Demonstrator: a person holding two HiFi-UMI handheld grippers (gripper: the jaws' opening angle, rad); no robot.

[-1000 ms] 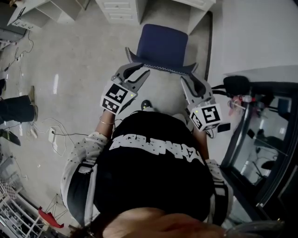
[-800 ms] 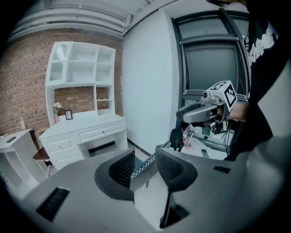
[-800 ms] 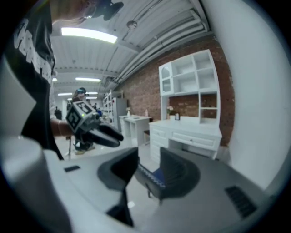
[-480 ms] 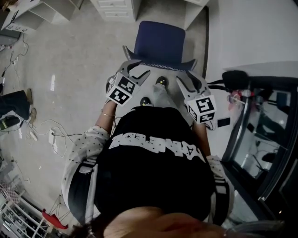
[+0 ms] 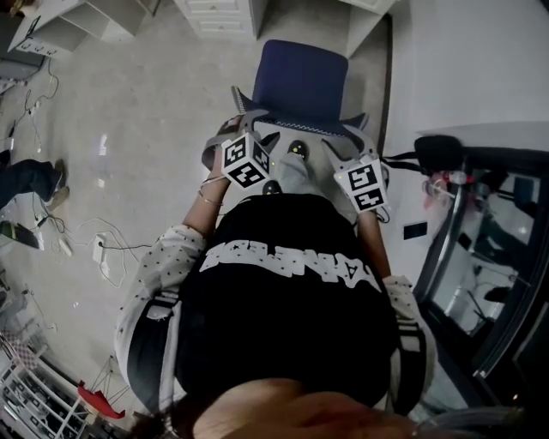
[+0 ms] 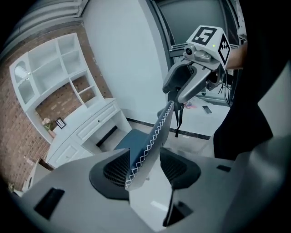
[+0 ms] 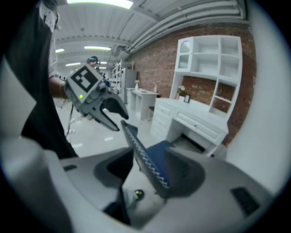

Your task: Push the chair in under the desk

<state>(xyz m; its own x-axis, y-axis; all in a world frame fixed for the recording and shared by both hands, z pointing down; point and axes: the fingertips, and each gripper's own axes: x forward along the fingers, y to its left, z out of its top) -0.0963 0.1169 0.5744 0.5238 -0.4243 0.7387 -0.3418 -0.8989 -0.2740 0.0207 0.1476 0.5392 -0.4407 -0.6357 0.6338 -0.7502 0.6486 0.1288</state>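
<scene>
Head view shows chair [image 5: 300, 81] facing white desk [image 5: 219, 15], power strip [image 5: 101, 255] lying far left.

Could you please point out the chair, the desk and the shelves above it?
chair [image 5: 300, 77], head view, blue seat.
desk [image 7: 203, 124], right gripper view, drawer front.
shelves [image 7: 207, 52], right gripper view, upper compartment.

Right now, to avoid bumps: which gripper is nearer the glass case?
Right. The right gripper straddles the chair back's end nearest the case, the left gripper the far end; both just opened wider.

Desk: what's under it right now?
Under the desk, only floor shows in the kneehole; the chair seat stands just outside. The kneehole's back is in shadow, unreadable.
</scene>
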